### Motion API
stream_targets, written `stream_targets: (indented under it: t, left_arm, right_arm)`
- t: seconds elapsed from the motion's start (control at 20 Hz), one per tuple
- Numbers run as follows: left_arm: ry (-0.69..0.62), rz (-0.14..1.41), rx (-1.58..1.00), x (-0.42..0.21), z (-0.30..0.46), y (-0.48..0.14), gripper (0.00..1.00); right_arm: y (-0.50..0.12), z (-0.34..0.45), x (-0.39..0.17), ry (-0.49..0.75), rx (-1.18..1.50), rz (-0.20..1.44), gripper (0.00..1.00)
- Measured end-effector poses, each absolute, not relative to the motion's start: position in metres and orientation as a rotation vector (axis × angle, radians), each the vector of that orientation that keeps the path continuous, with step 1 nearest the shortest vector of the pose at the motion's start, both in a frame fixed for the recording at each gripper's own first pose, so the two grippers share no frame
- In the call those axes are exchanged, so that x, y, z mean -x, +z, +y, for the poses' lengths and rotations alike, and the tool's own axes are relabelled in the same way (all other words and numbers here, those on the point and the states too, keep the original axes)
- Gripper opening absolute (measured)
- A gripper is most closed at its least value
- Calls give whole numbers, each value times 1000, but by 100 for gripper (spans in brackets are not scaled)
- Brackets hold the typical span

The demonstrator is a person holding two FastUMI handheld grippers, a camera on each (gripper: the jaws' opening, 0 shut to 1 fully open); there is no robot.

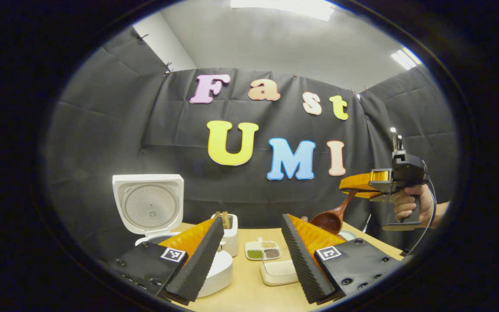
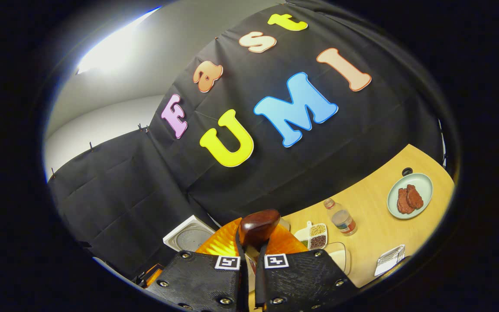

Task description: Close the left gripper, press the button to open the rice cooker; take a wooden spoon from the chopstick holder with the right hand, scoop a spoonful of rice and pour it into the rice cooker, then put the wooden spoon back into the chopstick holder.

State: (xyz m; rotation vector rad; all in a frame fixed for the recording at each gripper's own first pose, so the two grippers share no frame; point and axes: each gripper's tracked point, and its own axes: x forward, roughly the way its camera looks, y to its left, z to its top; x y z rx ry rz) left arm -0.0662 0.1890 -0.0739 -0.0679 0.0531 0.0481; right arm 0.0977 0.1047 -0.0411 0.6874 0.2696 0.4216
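Black cloth backs the table [image 1: 249, 286]. Right gripper [image 2: 249, 253] pinches the spoon [image 2: 258, 227] by its stiff, light handle, bowl ahead; left gripper [image 1: 249, 255] spread.

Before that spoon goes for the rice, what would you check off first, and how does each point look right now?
1. Rice cooker lid up: ok.
2. Wooden spoon clamped in the right gripper: ok, both fingers press on its handle.
3. Spoon bowl free of rice: cannot tell.
4. Left gripper out of the way: ok, fingers apart, holding nothing.
5. Rice container reachable on the table: ok, nothing stands over it.
6. Chopstick holder upright for the return: ok.
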Motion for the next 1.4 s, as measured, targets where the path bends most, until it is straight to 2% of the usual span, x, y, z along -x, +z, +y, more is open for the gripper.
stream_targets:
  t: [0.4, 0.7, 1.4]
  left_arm:
    - [6, 70, 55, 59, 143, -75, 94]
    - [7, 71, 50, 57, 133, -76, 92]
    - [86, 125, 18, 59, 154, -92, 94]
  right_arm:
    - [-80, 10, -82, 225, -652, 270, 6]
    - [-151, -41, -77, 32, -570, 352, 6]
    - [-259, -60, -96, -112, -433, 500, 6]
